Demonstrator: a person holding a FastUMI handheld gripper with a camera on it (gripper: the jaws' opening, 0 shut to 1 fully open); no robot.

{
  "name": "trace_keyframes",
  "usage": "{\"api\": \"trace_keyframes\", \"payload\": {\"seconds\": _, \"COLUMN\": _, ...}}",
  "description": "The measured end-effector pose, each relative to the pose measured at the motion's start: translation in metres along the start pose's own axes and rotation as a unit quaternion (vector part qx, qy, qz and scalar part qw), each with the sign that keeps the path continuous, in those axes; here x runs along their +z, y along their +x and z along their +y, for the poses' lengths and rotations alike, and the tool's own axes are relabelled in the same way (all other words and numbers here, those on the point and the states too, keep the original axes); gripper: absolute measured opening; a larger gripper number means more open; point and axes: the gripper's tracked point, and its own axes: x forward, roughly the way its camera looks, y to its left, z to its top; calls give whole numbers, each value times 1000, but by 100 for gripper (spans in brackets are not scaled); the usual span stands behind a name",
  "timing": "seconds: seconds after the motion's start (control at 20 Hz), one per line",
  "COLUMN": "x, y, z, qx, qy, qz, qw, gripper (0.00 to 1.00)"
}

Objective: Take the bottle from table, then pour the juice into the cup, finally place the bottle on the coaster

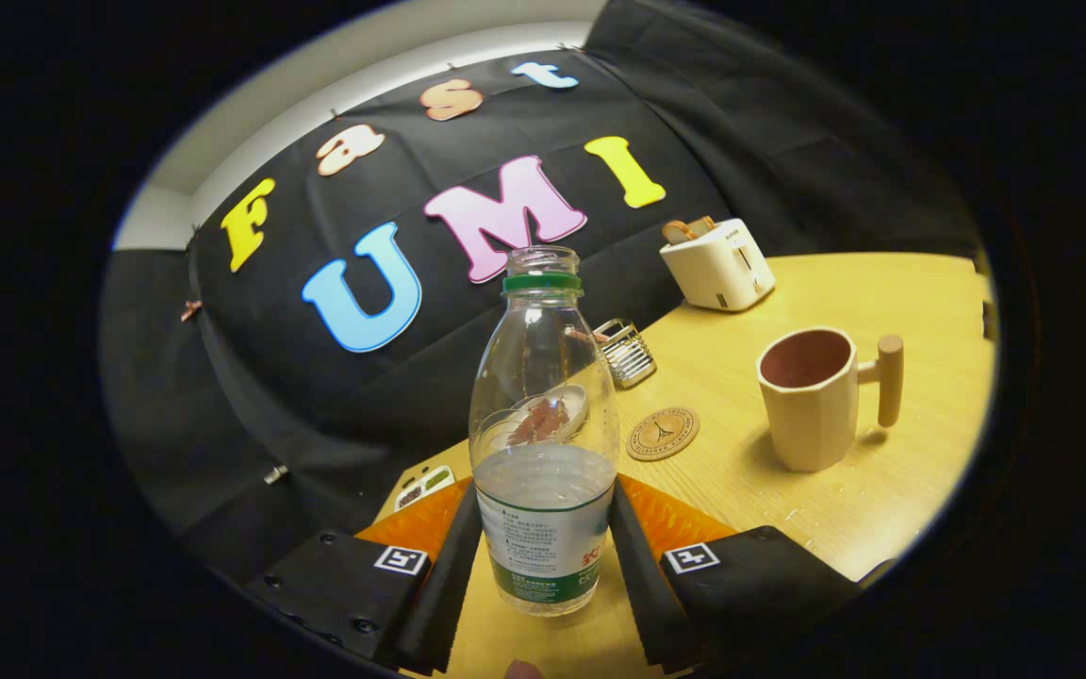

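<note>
Bottle [543, 443]: uncapped, part full, upright between the fingers, seemingly lifted off the table [769, 471].
Gripper [545, 556]: pinching its labelled lower body — keep the squeeze firm.
Cup [812, 396]: two o'clock; carry level, tip slowly over its rim.
Coaster [663, 433]: one o'clock — last stop.

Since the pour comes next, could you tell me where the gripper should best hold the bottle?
Probably at the labelled lower body of the bottle, from the near side, where the gripper already flanks it. It stands upright, uncapped, liquid low, so a low grip should steady it.
</note>
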Motion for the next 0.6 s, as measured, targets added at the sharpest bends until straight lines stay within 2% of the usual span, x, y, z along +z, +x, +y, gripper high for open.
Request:
{"api": "trace_keyframes", "payload": {"seconds": 0.4, "x": 13, "y": 12, "z": -16, "qx": 3, "qy": 141, "qz": 18, "qw": 990, "gripper": 76}}
{"api": "trace_keyframes", "payload": {"seconds": 0.6, "x": 17, "y": 15, "z": -26, "qx": -3, "qy": 219, "qz": 18, "qw": 976, "gripper": 76}}
